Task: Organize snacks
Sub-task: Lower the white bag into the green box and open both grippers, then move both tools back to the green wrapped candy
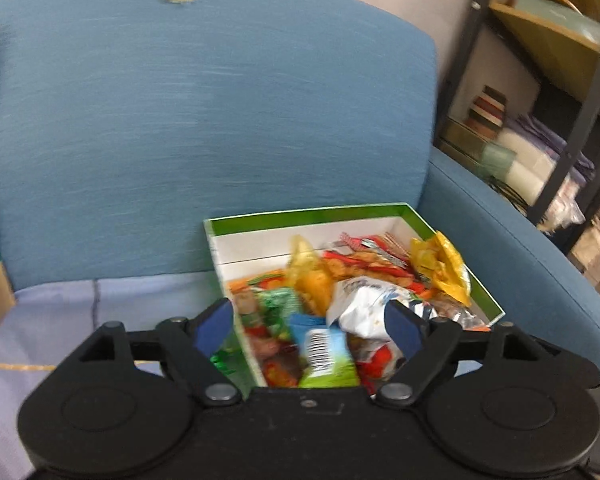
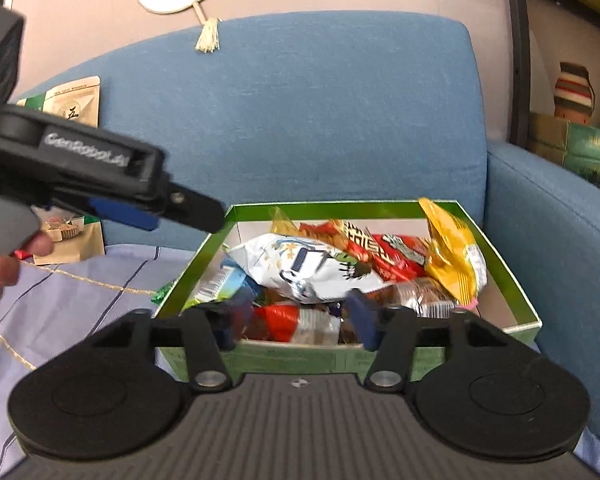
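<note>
Your left gripper (image 1: 310, 326) hangs spread wide over the green box (image 2: 518, 280) at centre frame, snack packets (image 2: 304, 266) heaped inside, nothing pinched. Your right gripper (image 2: 296, 318) is parted too, low centre, empty. Looks like picking time: next, choose a packet and close cleanly.

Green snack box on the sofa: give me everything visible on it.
The green snack box is a shallow, open-topped rectangular carton, apparently cardboard, green on the rim and outer walls, white on the inner walls. It sits upright on the striped cloth over the blue sofa seat, near the right armrest. It is heaped with loose snack packets, including a white crinkled bag on top and a yellow packet by the far right corner. Neither tool touches it.
</note>
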The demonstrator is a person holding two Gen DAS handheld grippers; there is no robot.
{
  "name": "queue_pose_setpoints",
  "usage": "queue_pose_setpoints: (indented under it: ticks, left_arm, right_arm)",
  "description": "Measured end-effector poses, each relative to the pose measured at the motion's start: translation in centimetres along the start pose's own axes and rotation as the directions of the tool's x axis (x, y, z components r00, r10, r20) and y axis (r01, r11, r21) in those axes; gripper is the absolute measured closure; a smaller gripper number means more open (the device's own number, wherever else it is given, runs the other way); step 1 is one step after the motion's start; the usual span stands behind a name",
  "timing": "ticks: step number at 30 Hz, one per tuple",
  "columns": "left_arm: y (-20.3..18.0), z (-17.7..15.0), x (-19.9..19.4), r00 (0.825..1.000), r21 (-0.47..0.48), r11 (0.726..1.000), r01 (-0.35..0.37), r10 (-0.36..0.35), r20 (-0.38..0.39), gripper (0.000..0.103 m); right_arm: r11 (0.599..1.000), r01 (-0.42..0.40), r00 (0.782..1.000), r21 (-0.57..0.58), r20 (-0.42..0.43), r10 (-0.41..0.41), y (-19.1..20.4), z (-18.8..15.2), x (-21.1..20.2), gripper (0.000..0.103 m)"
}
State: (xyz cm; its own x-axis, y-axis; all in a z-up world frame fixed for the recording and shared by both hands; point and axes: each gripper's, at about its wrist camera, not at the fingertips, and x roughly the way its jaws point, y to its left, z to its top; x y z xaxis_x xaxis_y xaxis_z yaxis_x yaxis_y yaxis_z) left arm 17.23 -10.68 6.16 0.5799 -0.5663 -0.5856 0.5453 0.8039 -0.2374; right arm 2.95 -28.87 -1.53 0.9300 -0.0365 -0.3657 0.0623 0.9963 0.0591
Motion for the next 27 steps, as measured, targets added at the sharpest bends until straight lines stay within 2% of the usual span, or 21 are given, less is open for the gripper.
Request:
queue_pose_setpoints:
  ticks: [4,7,10,11,12,16,18,22,25,26,27]
  left_arm:
    - [2.4,-0.4,-1.4,0.999,-0.037,0.998,-0.053,0.053,-0.001,0.0]
    - [4.4,-1.1,-1.4,0.995,-0.068,0.993,-0.101,0.1,-0.017,0.0]
    - [6.3,-1.8,-0.4,0.99,-0.122,0.983,-0.134,0.128,-0.058,0.0]
    - [6.8,-2.0,-0.1,0.99,-0.144,0.981,-0.134,0.125,-0.067,0.0]
    - [7.3,-2.1,0.3,0.99,-0.165,0.978,-0.131,0.12,-0.075,0.008]
    - [8.0,-2.4,2.2,0.99,-0.21,0.97,-0.123,0.105,-0.097,0.02]
    - [8.3,-2.5,3.3,0.989,-0.24,0.963,-0.122,0.098,-0.109,0.041]
    - [9.2,-2.6,5.2,0.99,-0.324,0.94,-0.11,0.073,-0.123,0.044]
    - [8.9,-2.5,6.4,0.989,-0.317,0.943,-0.103,0.064,-0.13,0.045]
    - [8.9,-2.5,6.8,0.989,-0.31,0.945,-0.103,0.063,-0.136,0.056]
    - [8.8,-2.5,7.3,0.988,-0.306,0.947,-0.097,0.054,-0.146,0.091]
  right_arm:
    - [0.998,0.059,0.997,0.012,-0.049,-0.058,-0.7,-0.1,0.8,0.019]
    - [0.999,-0.003,1.0,0.034,0.004,0.003,-0.3,-0.3,-0.7,0.018]
    - [0.998,-0.065,0.997,0.006,0.031,0.065,1.3,-0.6,-2.3,0.009]
    - [0.996,-0.088,0.996,-0.01,0.026,0.088,1.9,-0.8,-2.5,0.009]
    - [0.993,-0.115,0.993,-0.025,0.017,0.116,2.5,-1.0,-2.7,0.009]
    - [0.985,-0.169,0.985,-0.044,-0.026,0.168,4.0,-2.4,-2.6,0.009]
    - [0.982,-0.185,0.982,-0.047,-0.047,0.183,4.5,-3.0,-2.3,0.009]
    - [0.977,-0.208,0.976,-0.052,-0.082,0.203,5.0,-4.0,-1.7,0.009]
    - [0.975,-0.216,0.972,-0.054,-0.107,0.21,5.3,-4.6,-1.3,0.009]
    - [0.974,-0.218,0.971,-0.052,-0.113,0.212,5.3,-4.8,-1.2,0.009]
    - [0.974,-0.219,0.97,-0.051,-0.121,0.212,5.4,-4.9,-1.1,0.009]
